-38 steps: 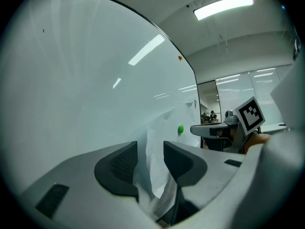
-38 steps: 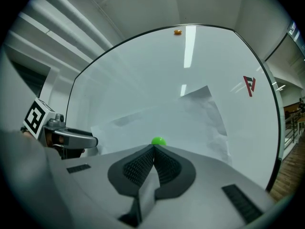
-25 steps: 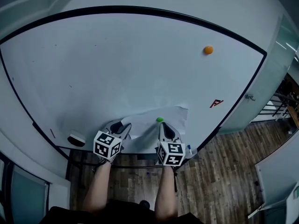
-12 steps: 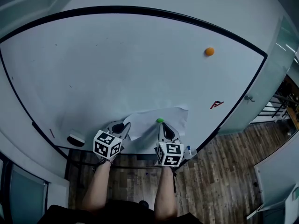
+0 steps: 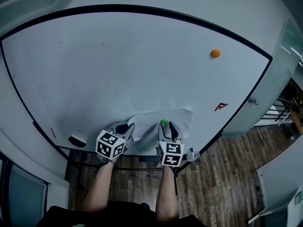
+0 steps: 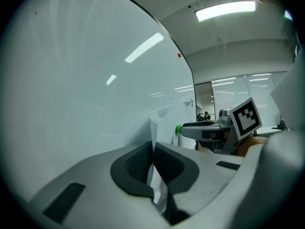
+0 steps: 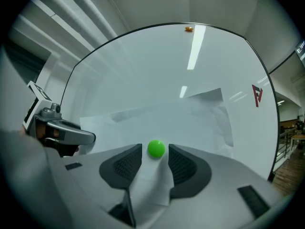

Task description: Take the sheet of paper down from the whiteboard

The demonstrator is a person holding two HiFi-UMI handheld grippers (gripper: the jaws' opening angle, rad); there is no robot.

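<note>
Sheet of paper (image 5: pixel 182 118): hanging low on the whiteboard (image 5: pixel 142 60), long axis running left to right, pinned by a green magnet (image 7: pixel 156 148).
Left gripper (image 6: pixel 153 151): clamping the sheet's left edge, jaws closed on it.
Right gripper (image 5: pixel 166 126): jaws opening, the magnet sitting between them, pads not pressing it.
Deciding relation: the magnet is lying straight ahead of the right fingertips, making that hand the nearer one.

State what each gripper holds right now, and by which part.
The left gripper is shut on the sheet of paper, pinching its left edge. The right gripper holds nothing: its jaws are opening with the green magnet between them.
</note>
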